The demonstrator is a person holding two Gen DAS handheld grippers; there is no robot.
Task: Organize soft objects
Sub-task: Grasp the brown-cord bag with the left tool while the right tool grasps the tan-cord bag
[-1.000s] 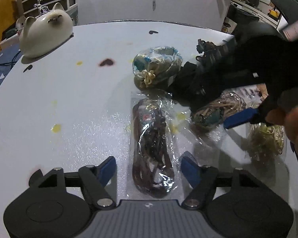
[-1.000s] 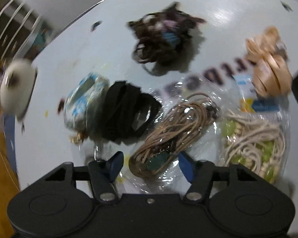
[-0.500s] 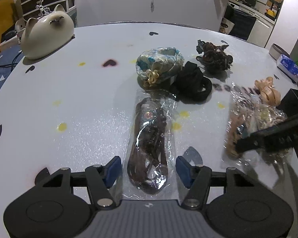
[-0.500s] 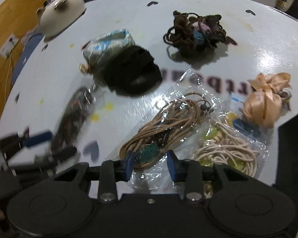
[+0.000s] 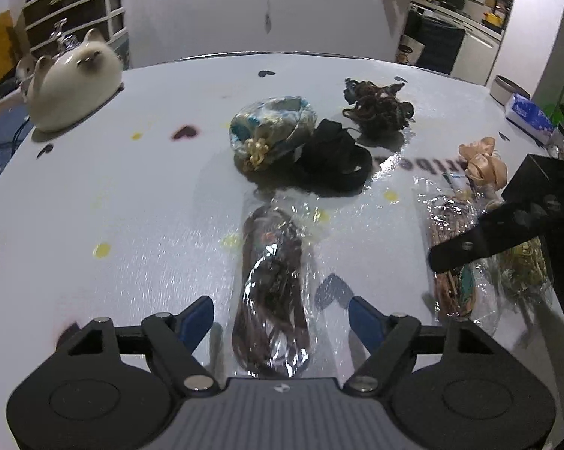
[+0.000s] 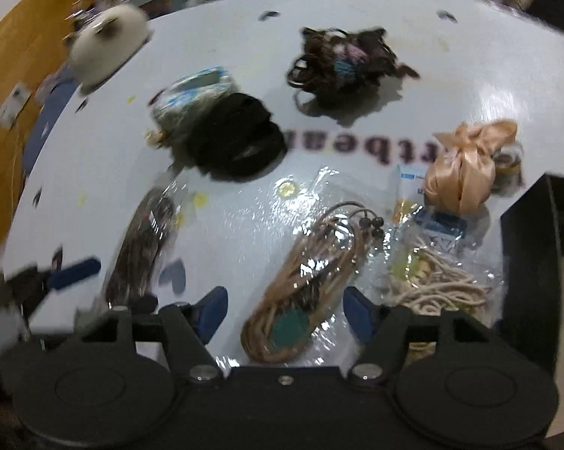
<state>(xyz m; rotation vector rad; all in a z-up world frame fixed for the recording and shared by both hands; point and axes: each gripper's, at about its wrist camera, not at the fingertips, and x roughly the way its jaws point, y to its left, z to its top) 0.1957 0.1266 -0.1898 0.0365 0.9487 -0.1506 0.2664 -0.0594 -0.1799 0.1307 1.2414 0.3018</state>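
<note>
both tongs are apart & widening right now, nothing pinched. my left gripper [image 5: 281, 313] straddles the dark cord bag [image 5: 272, 292]: bag sits btwn the blue pads [image 5: 195, 317], pads clear of the plastic on both sides. my right gripper [image 6: 284, 313] does the same w/ the tan cord bag [image 6: 311, 285], pads off it too.

landmark = black scrunchie [image 5: 336, 161] mid table [image 5: 132, 206]. dark cord bag lies just on my side of the scrunchie, its far end near touching it. long axis runs straight away from me, i.e. along the line my left tongs point, so the pads would close across its narrow width. good line-up, i judge no roll needed.

tan cord bag is on my side of the scrunchie & off to the right, apart from it. long axis tilts: near end w/ the teal pendant sits btwn my right pads, far end w/ dark beads leans right, away from the scrunchie. right tongs are a bit skewed to it, so closing now would prob catch the pendant end at a slant.

each bag is nearest its own hand, left to dark, right to tan. cream cord bag [image 6: 431, 281] is right of the tan one, overlapping its edge; peach satin scrunchie [image 6: 465, 172] well right of the black one. right view is blurred, so fine contact there i can't tell.
</note>
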